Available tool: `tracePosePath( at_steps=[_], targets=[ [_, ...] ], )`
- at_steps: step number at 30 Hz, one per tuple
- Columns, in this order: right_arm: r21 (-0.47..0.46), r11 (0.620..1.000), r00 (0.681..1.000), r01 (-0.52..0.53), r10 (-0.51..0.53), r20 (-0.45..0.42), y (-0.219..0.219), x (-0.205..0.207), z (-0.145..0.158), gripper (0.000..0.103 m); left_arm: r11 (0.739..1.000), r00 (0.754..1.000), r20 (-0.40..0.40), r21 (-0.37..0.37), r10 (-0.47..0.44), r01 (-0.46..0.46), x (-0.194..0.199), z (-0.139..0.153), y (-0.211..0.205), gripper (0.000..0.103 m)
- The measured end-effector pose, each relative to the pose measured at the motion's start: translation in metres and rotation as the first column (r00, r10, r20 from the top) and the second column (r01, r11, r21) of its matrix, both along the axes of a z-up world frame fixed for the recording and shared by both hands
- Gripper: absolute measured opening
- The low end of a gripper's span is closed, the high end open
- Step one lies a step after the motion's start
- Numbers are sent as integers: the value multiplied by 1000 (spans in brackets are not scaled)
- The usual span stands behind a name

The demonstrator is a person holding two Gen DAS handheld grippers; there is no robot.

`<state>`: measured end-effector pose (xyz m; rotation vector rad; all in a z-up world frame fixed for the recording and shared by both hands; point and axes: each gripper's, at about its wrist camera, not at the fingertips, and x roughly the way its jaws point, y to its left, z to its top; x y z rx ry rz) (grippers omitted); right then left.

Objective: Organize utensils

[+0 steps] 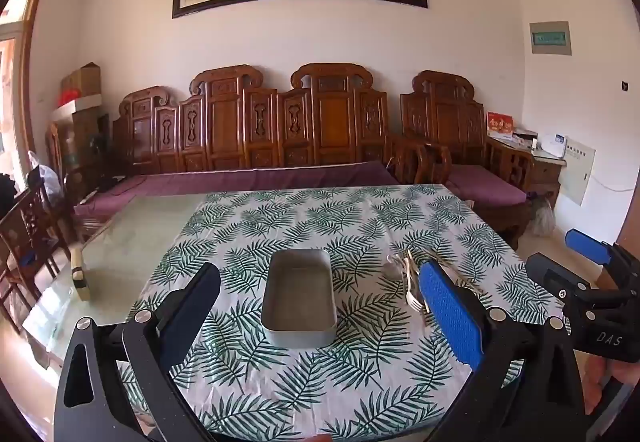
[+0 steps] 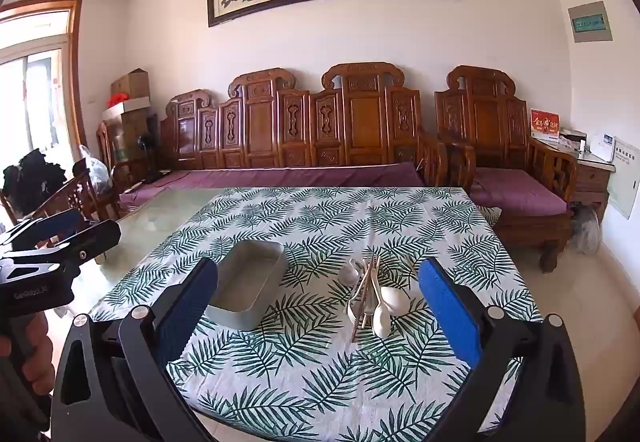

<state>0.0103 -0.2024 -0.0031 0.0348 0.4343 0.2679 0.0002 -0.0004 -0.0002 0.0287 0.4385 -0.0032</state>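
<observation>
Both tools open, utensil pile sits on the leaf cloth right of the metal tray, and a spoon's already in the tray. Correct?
Not quite: the metal tray is empty, no spoon in it; the left wrist view looks straight into it. The rest holds: left tool and right tool are open, and the utensil pile lies on the leaf cloth to the tray's right.

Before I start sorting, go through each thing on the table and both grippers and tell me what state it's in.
Grey rectangular metal tray: upright, empty.
Pile of white spoons, a white fork and wooden chopsticks: loose heap on the tablecloth, right of the tray, apart from it.
Leaf-print tablecloth: spread flat.
Left gripper: jaws open, holding nothing.
Right gripper: jaws open, holding nothing.
</observation>
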Motion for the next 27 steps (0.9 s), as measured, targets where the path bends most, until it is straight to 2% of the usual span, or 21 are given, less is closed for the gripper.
tracePosePath(
  at_steps=[27],
  targets=[
    [5, 1000, 1000, -1, 1, 10, -1, -2, 2, 101, 1000, 1000, 0, -3, -10, 10, -2, 6, -3, 97]
  ],
)
